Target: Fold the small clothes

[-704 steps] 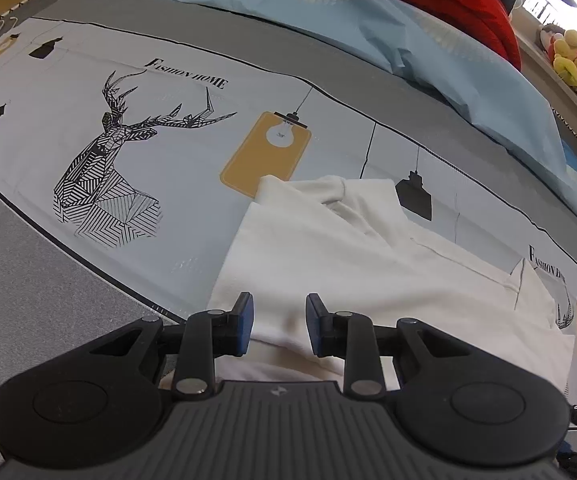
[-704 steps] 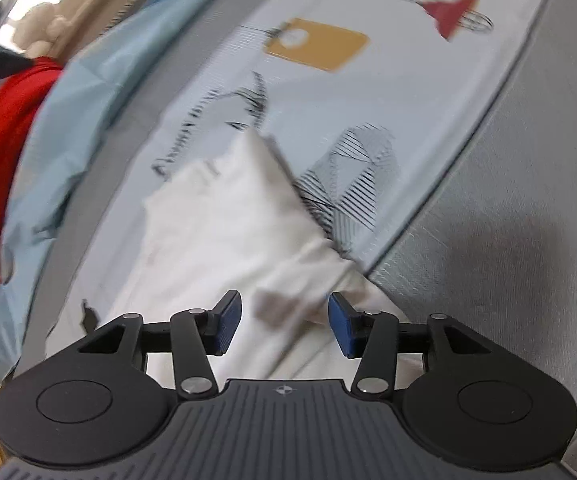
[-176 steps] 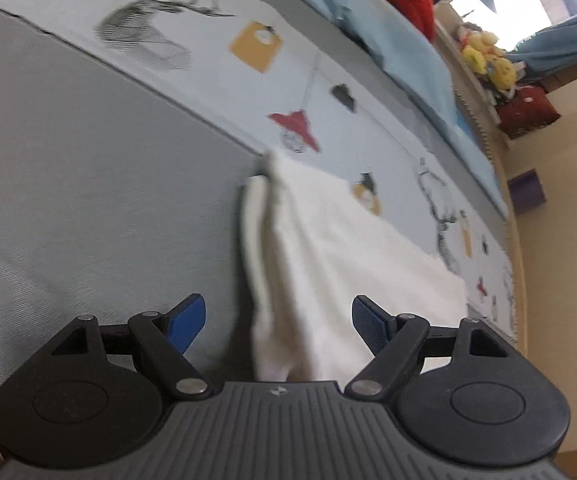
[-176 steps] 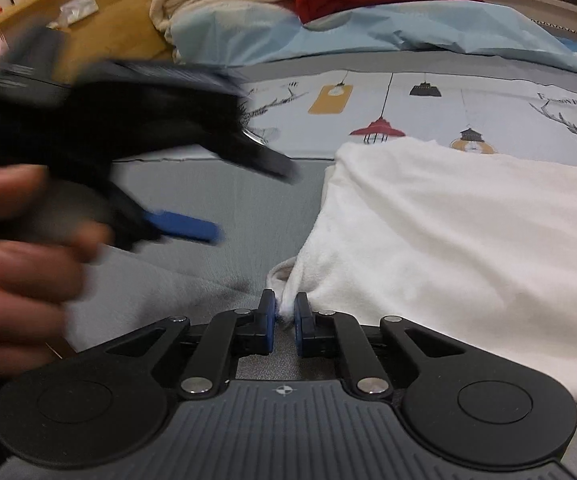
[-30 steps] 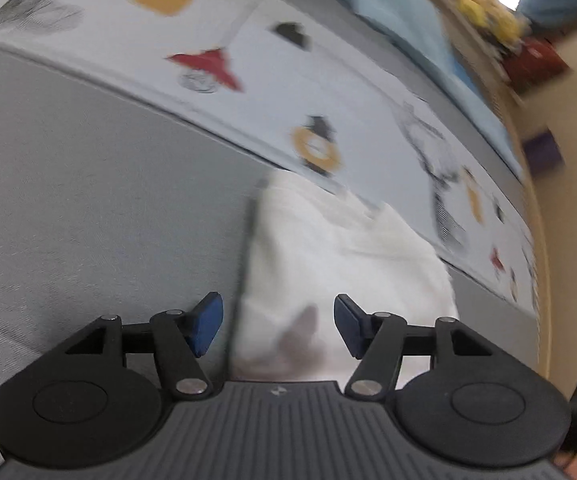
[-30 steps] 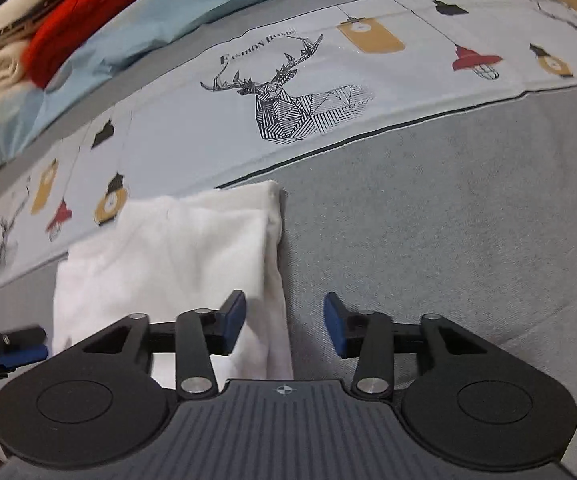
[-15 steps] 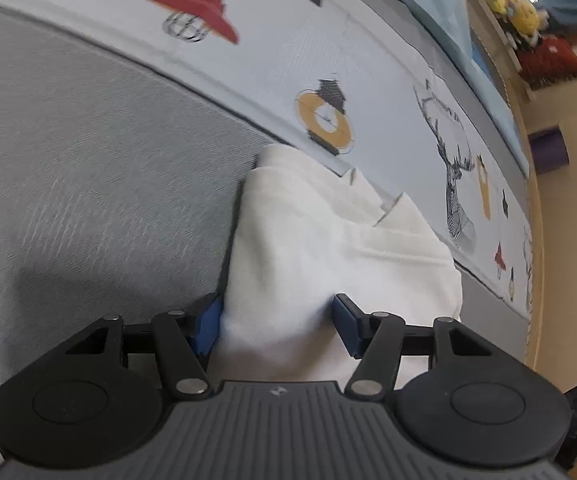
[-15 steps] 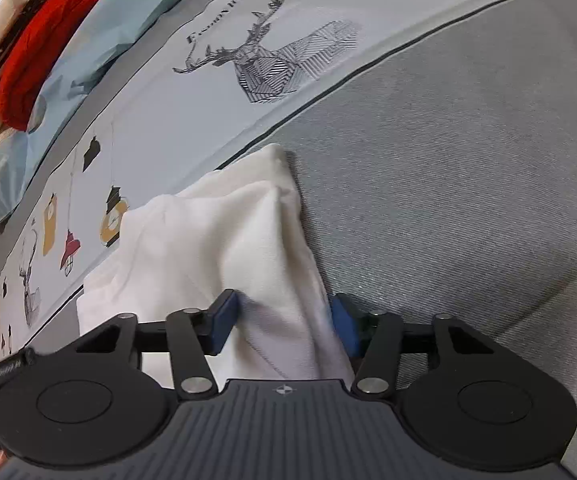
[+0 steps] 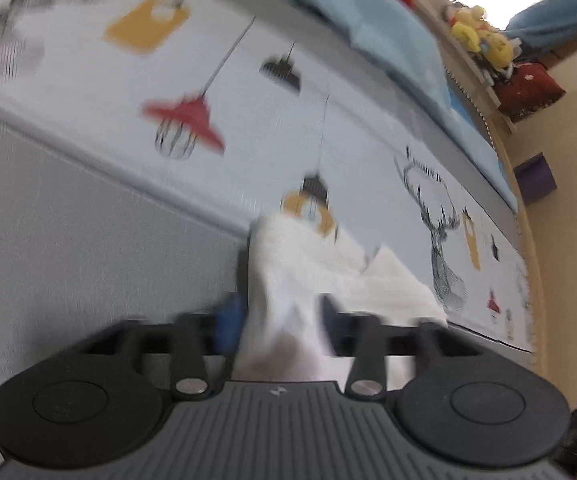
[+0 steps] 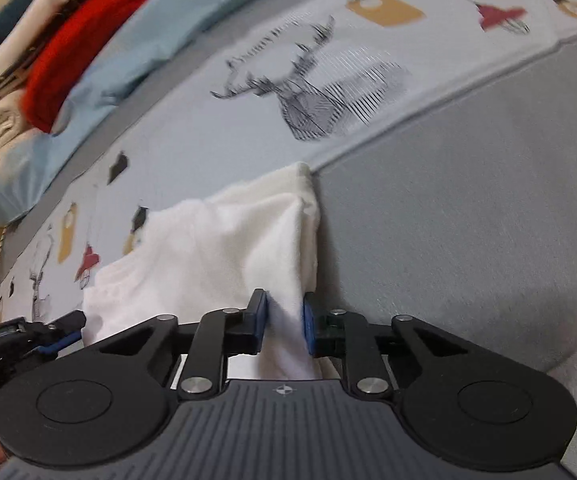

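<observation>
At lower centre of the right wrist view, the right gripper (image 10: pixel 284 322) is closing, its blue pads pinching a raised ridge of the folded white fleece garment (image 10: pixel 216 248). The garment lies on the grey bedspread (image 10: pixel 468 208), beside the lamp-and-deer printed panel (image 10: pixel 248 120). Lower centre of the blurred left view, the left gripper (image 9: pixel 278 320) straddles the garment (image 9: pixel 300 264); jaws opening, contact indiscernible.

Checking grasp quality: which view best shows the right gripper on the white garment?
Right wrist view: sharp, the right gripper closing with the garment edge bunched between its blue pads. The blurred left wrist view shows the garment, not that gripper.
</observation>
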`<state>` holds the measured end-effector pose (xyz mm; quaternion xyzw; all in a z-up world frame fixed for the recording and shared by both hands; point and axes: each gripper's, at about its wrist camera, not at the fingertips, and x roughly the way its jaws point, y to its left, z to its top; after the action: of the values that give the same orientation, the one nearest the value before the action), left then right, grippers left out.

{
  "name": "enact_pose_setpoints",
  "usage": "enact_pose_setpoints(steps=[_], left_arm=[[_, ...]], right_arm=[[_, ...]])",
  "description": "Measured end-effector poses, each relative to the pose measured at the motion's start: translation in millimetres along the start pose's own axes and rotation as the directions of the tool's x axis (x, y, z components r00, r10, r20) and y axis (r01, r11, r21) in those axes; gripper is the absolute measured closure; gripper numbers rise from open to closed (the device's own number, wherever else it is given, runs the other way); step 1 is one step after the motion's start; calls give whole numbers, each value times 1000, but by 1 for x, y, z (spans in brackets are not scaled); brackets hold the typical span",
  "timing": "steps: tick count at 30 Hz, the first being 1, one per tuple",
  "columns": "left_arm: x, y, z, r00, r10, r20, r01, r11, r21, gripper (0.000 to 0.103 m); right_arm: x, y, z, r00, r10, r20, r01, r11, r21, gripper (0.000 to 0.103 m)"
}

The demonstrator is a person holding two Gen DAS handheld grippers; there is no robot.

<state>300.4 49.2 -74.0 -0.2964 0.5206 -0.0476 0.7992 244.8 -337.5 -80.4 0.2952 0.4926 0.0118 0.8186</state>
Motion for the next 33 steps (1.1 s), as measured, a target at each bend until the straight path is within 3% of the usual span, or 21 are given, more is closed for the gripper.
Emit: enact_pose_setpoints(steps=[2, 4, 7, 9, 11, 13, 17, 22, 27, 30, 31, 32, 33], left_arm=[[16, 6, -6, 992, -3, -127, 0, 1000, -21, 43], [26, 6, -12, 984, -12, -180, 9, 1000, -13, 45], [29, -7, -15, 989, 32, -146, -19, 995, 94, 58], [30, -7, -13, 991, 28, -129, -17, 996, 83, 66], [26, -10, -11, 996, 19, -85, -11, 996, 86, 71], [15, -21, -9, 1000, 27, 3, -28, 989, 149, 72], [3, -35, -8, 990, 64, 126, -93, 966, 242, 68], [-6, -30, -10, 989, 100, 105, -125, 958, 258, 66], [-32, -33, -17, 992, 32, 126, -67, 956, 287, 66], [-32, -43, -31, 997, 0, 74, -28, 928, 371, 66], [-24, -44, -37, 999, 24, 32, -35, 913, 406, 66], [-11, -44, -46, 995, 96, -14, -80, 888, 453, 66], [-2, -44, -56, 985, 174, -17, -140, 846, 515, 68]], right_arm=[[-3, -3, 1, 1000, -8, -3, 9, 1000, 18, 73], [-5, -3, -1, 1000, -20, -7, 20, 1000, 18, 64], [-3, -10, -3, 999, -11, -36, 12, 999, 49, 59], [-2, -13, -4, 998, 17, -53, -13, 997, 72, 60], [-1, -11, -5, 997, 45, -56, -42, 998, 53, 77], [0, -3, -4, 998, 54, -43, -53, 998, 13, 86], [0, 9, 0, 996, 88, 7, -88, 996, -7, 87], [-10, 15, 6, 996, 19, 90, -10, 995, -96, 85], [-28, 14, 5, 995, 85, 51, -75, 984, -161, 78], [-33, 22, -7, 995, 101, -14, -101, 961, -259, 72], [-31, 24, -11, 997, 68, -37, -76, 950, -302, 72], [-27, 25, -17, 998, 2, -57, -21, 936, -350, 72], [-19, 22, -24, 993, -95, -77, 57, 916, -397, 68]])
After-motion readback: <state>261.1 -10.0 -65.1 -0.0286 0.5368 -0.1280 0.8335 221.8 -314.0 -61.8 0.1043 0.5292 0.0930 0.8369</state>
